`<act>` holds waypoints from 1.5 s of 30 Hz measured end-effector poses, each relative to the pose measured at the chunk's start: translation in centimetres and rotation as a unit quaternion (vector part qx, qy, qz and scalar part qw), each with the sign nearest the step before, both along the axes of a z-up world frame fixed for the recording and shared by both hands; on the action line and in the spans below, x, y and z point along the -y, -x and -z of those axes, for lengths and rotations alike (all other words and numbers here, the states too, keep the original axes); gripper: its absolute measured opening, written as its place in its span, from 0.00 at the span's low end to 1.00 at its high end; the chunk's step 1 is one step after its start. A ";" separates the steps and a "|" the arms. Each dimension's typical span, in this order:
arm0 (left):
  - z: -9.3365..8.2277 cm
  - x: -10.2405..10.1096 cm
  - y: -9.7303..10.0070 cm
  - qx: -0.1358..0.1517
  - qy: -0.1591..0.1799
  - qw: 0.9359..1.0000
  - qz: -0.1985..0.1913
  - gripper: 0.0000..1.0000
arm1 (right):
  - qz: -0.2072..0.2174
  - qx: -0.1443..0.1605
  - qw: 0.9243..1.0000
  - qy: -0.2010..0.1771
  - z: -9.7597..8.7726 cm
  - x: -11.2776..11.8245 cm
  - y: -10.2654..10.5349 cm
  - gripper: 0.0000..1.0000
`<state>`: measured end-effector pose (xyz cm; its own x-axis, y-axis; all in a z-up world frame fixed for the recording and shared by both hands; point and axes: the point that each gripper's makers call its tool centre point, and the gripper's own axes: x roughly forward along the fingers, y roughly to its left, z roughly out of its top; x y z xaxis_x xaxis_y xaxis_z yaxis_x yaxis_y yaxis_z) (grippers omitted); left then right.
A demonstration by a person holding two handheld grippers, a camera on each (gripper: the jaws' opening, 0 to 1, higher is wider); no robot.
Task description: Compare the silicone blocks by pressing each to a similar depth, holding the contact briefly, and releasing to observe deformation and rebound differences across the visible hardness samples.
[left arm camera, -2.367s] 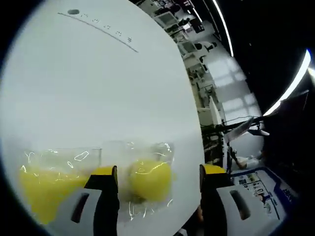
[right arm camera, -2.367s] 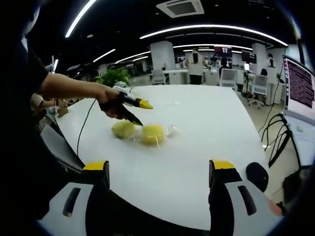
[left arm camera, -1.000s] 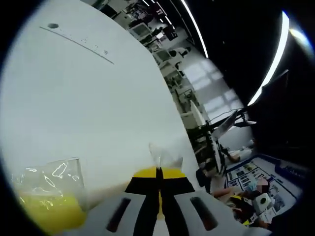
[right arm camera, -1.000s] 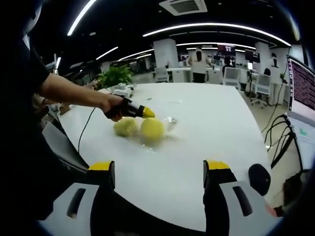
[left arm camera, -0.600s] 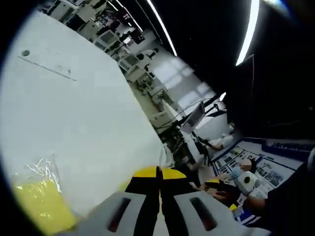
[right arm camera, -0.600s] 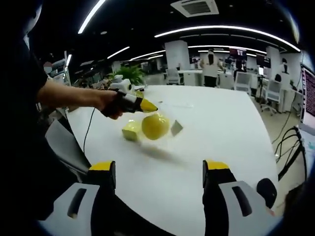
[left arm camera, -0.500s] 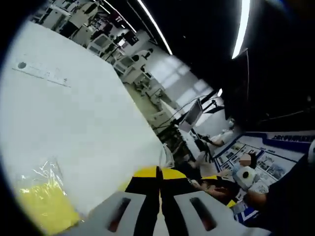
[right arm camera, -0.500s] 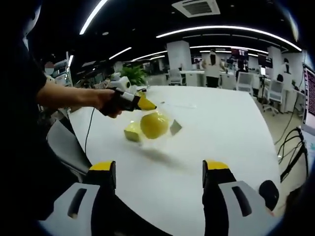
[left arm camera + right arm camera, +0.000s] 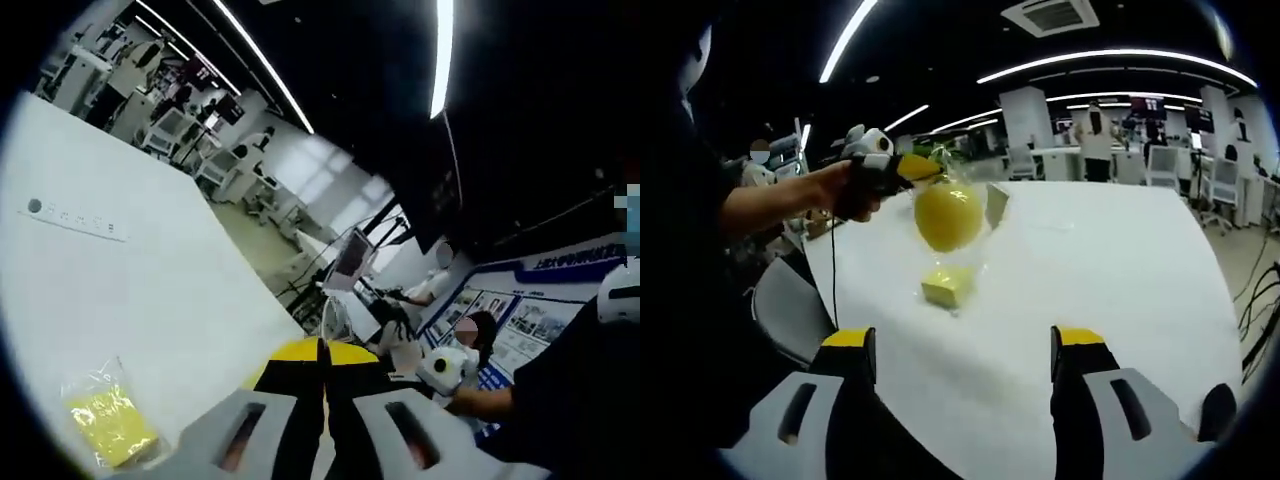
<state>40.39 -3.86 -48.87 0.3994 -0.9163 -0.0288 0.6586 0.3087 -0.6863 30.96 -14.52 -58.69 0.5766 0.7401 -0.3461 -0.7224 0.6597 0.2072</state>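
In the right gripper view, a hand holds my left gripper (image 9: 915,168) up above the white table (image 9: 1110,290). It is shut on the top of a clear plastic bag (image 9: 992,203), and a round yellow silicone block (image 9: 948,215) hangs in that bag, off the table. A square yellow block (image 9: 948,287) lies on the table below it. In the left gripper view, the left gripper (image 9: 322,346) has its yellow tips pressed together on a scrap of clear plastic (image 9: 335,316). The square block (image 9: 105,425) in its clear wrap lies far below at the left. My right gripper (image 9: 965,342) is open over the near table edge, holding nothing.
A grey chair (image 9: 790,310) stands at the table's left side. Cables (image 9: 1262,310) hang off the right edge. A printed line with a dark dot (image 9: 35,206) marks the far tabletop. Desks, a plant and people fill the office behind.
My left gripper, earlier open around the round block, has shut on its bag and lifted it well off the table. The square block stayed down. The right gripper stayed open.
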 end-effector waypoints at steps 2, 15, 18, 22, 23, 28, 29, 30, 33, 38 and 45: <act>-1.1 0.0 0.7 0.009 0.003 1.000 0.002 0.00 | -0.006 0.004 1.000 -0.006 -0.4 -0.5 -0.4 0.64; -4.8 1.4 4.9 0.026 0.037 0.998 0.048 0.00 | -0.095 0.057 0.991 -0.077 -6.2 -7.1 -2.8 0.63; -5.1 1.7 5.2 0.033 0.034 0.998 0.051 0.00 | -0.118 0.079 0.987 -0.080 -7.4 -8.5 -3.3 0.62; -5.4 2.0 5.5 0.040 0.031 0.997 0.059 0.00 | -0.137 0.085 0.983 -0.089 -7.9 -9.7 -3.6 0.55; -5.4 2.1 5.6 0.042 0.030 0.997 0.064 0.00 | -0.138 0.085 0.982 -0.092 -8.0 -9.8 -3.5 0.53; -4.7 2.0 6.0 0.070 0.000 0.995 0.073 0.00 | -0.154 0.075 0.979 -0.111 -7.8 -10.2 -3.2 0.37; -4.4 2.0 6.0 0.072 -0.005 0.995 0.074 0.00 | -0.155 0.073 0.979 -0.112 -7.6 -10.3 -3.3 0.34; -4.0 2.0 6.1 0.069 -0.010 0.995 0.074 0.00 | -0.155 0.070 0.979 -0.112 -7.2 -10.3 -3.4 0.34; -3.3 2.2 6.2 0.080 -0.030 0.993 0.080 0.00 | -0.156 0.057 0.980 -0.111 -6.0 -10.9 -3.5 0.35; -3.4 1.9 6.3 0.112 -0.041 0.990 0.081 0.00 | -0.182 0.086 0.974 -0.104 -6.5 -11.5 -3.3 0.29; -4.2 1.0 6.0 0.202 -0.049 0.975 0.076 0.00 | -0.215 0.092 0.969 -0.078 -7.1 -12.1 -3.4 0.22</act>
